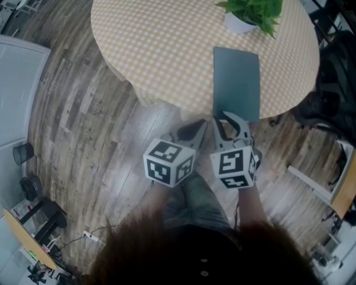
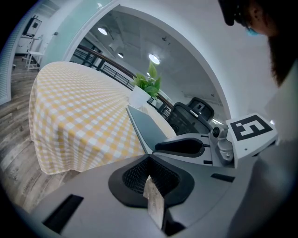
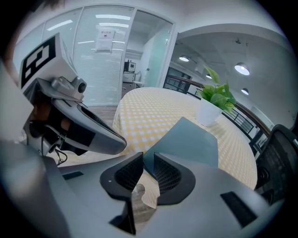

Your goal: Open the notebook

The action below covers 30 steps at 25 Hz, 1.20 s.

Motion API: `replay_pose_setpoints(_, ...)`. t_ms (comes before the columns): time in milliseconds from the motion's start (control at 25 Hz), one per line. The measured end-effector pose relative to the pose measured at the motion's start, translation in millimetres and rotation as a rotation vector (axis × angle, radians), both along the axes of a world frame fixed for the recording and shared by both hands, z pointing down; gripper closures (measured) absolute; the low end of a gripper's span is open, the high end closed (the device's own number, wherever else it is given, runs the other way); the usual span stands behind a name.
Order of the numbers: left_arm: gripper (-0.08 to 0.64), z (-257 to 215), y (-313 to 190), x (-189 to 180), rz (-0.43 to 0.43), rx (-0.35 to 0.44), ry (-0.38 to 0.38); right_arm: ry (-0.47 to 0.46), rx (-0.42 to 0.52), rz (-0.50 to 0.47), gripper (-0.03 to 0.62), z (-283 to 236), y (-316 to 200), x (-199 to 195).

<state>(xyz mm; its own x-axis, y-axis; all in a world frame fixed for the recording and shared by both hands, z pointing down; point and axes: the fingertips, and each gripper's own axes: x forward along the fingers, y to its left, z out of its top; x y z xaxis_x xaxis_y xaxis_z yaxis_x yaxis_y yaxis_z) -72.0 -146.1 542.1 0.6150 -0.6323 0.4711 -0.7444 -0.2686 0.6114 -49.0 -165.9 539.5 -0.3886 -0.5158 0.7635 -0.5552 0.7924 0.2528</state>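
Head view: round table (image 1: pixel 161 50) under a yellow checked cloth filled the top of the scene. Left gripper (image 1: pixel 196 129) hung just off the table's near edge, over the wood floor (image 1: pixel 83 128); in the left gripper view its jaws met at the tips, with nothing between them. Right gripper (image 1: pixel 227 121) sat close beside it at the notebook (image 1: pixel 236 78); in the right gripper view its jaws stood a narrow gap apart, with the notebook's near edge showing in the gap, contact unclear. Notebook lay closed and flat at the table's near rim, right of centre. Potted plant (image 1: pixel 250 14) stood beyond it.
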Motion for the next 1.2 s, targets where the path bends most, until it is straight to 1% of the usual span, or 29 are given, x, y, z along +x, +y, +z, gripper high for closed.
replay_pose_setpoints(160, 0.549, -5, -8, -2, -0.007, 0.008, 0.003, -0.023, -0.041, 0.005, 0.526, -2, 1, 0)
replay_pose_setpoints(360, 0.549, -13, -11, -1, 0.009, 0.016, 0.001, -0.065, -0.087, 0.037, 0.554, -8, 2, 1)
replay_pose_setpoints(720, 0.549, -19, -12, -1, 0.035, 0.003, 0.012, -0.123, -0.130, 0.077, 0.560, -14, 1, 4)
replay_pose_setpoints(960, 0.549, -24, -16, 2, 0.080, 0.012, 0.019, -0.236, -0.223, 0.161, 0.561, -18, -3, 10)
replay_pose_setpoints(1000, 0.549, -25, -16, 3, 0.088, 0.013, 0.020, -0.243, -0.223, 0.166, 0.561, -20, -4, 10)
replay_pose_setpoints(1120, 0.549, -25, -16, 5, 0.105, 0.012, 0.020, -0.227, -0.201, 0.161, 0.563, -24, -5, 8)
replay_pose_setpoints(1200, 0.549, -25, -16, 7, 0.111, 0.007, 0.019, -0.238, -0.201, 0.167, 0.563, -26, -5, 8)
